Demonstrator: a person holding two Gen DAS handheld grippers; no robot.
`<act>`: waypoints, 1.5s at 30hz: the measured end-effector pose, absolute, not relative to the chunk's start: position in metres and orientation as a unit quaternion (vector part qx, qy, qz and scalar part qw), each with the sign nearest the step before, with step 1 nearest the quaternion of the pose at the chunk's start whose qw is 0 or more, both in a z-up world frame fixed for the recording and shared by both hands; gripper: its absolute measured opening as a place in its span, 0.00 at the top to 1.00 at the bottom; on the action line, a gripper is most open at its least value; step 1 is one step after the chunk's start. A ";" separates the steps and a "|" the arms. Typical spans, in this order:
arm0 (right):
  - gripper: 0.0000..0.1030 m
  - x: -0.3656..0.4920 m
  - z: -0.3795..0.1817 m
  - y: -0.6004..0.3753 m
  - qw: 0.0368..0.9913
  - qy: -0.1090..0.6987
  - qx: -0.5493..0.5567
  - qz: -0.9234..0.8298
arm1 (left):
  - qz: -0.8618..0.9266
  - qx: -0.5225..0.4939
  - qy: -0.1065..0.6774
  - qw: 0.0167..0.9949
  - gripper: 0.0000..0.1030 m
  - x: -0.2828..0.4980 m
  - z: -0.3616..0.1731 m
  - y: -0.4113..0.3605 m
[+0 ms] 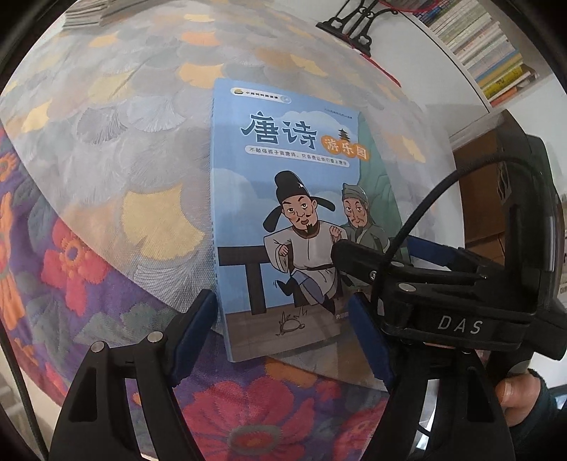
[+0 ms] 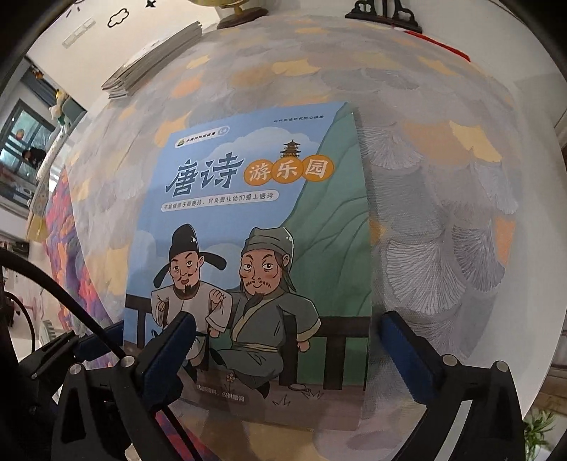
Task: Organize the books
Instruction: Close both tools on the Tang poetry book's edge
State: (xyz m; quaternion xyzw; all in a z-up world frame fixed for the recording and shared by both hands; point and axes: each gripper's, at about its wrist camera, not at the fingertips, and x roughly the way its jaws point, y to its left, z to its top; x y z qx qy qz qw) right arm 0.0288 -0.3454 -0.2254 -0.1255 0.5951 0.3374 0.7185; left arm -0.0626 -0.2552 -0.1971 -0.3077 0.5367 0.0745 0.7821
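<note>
A stack of thin blue books [image 1: 283, 198] with a cartoon cover of two men lies flat on the table; it also shows in the right wrist view [image 2: 255, 255]. My left gripper [image 1: 283, 319] is open, its blue pads on either side of the stack's near edge. My right gripper [image 2: 287, 351] is open, straddling the near right part of the cover. In the left wrist view the right gripper's body [image 1: 443, 283] reaches over the book's right side.
The table wears a ginkgo-leaf cloth [image 1: 141, 149] over a floral cloth [image 1: 88, 269]. A pile of thin booklets [image 2: 156, 60] lies at the far left. A black stand [image 1: 354, 25] stands at the back. A full bookshelf [image 1: 489, 46] is at the right.
</note>
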 end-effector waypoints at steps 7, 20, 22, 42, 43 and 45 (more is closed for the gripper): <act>0.00 0.033 -0.226 -0.342 0.715 0.604 -0.113 0.333 | 0.080 -0.325 0.529 0.780 0.26 -0.062 -0.200 -0.254; 0.00 0.034 -0.227 -0.338 0.713 0.599 -0.132 0.340 | 0.093 -0.298 0.517 0.797 0.24 -0.066 -0.199 -0.260; 0.00 0.033 -0.228 -0.338 0.716 0.594 -0.136 0.340 | 0.094 -0.291 0.519 0.798 0.24 -0.065 -0.199 -0.261; 0.01 0.020 -0.225 -0.345 0.737 0.565 -0.177 0.325 | 0.095 -0.193 0.543 0.812 0.18 -0.063 -0.197 -0.285; 0.01 0.020 -0.224 -0.347 0.740 0.566 -0.176 0.318 | 0.095 -0.190 0.545 0.811 0.15 -0.061 -0.197 -0.287; 0.06 0.022 -0.222 -0.352 0.747 0.561 -0.172 0.312 | 0.093 -0.188 0.544 0.812 0.14 -0.060 -0.197 -0.288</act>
